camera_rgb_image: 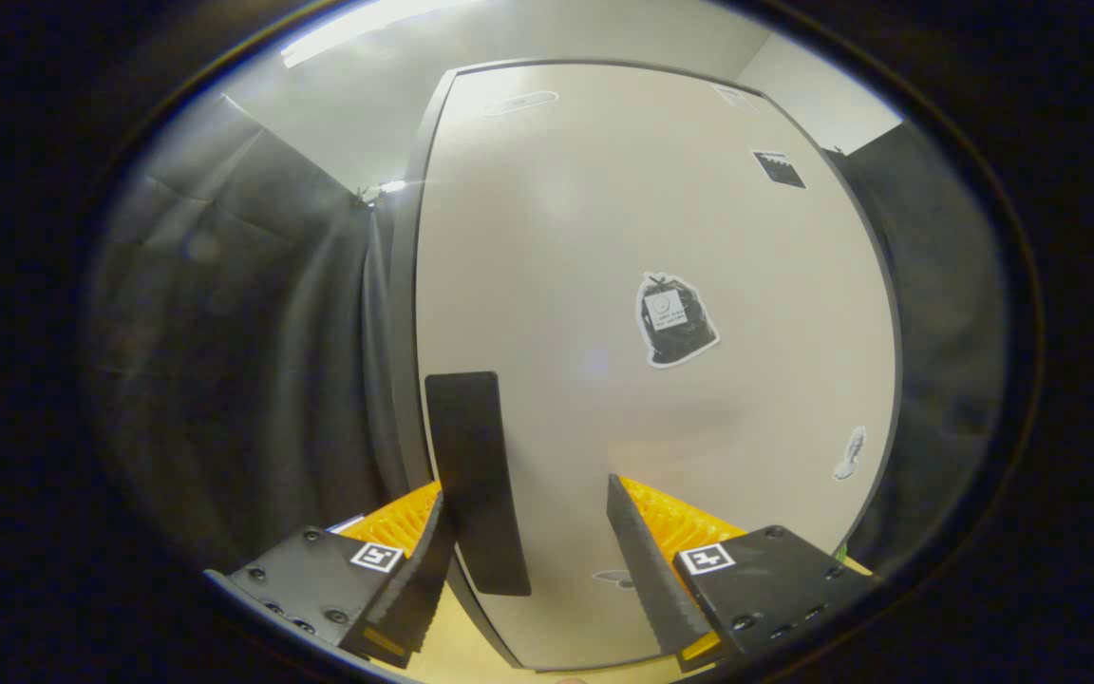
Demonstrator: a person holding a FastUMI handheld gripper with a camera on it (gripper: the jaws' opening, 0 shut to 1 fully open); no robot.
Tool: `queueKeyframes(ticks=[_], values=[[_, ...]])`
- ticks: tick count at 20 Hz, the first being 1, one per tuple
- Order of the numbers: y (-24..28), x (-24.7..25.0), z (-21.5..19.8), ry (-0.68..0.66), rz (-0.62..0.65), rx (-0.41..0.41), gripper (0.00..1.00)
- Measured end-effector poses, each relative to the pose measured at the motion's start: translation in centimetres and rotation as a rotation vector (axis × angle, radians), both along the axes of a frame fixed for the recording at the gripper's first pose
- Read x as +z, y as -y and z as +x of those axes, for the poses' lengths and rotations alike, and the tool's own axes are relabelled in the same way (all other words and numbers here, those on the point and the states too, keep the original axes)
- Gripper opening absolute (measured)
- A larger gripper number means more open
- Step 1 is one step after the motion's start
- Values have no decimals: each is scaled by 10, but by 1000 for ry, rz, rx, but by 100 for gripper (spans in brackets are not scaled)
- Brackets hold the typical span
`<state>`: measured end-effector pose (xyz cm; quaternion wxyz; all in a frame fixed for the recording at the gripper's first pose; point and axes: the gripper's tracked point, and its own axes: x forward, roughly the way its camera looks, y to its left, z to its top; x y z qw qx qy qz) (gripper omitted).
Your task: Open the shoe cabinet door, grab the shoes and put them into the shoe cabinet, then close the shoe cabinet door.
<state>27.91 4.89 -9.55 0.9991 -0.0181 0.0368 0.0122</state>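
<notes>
The shoe cabinet door (623, 237) is a pale flat panel standing close in front of me. Its dark flat handle (476, 480) runs upright along the door's left edge. My gripper (526, 499) is open, and the handle sits between the fingers, hard against the left finger (419, 560). The right finger (647, 560) stands well apart from the handle, over the bare door panel. Nothing is pressed between the two fingers.
The door carries a black bag sticker (672, 321) in its middle, a small dark sticker (780, 169) near the top right and a small pale one (851, 454) low on the right. Black cloth (243, 361) hangs on both sides. Light wooden floor (457, 646) lies below.
</notes>
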Motion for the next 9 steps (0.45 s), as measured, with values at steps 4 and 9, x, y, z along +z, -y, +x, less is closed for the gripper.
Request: queueKeyframes(ticks=[4,9], values=[[0,0,0,3,-1,3,91],[-3,-3,-4,-13,41,38,91]])
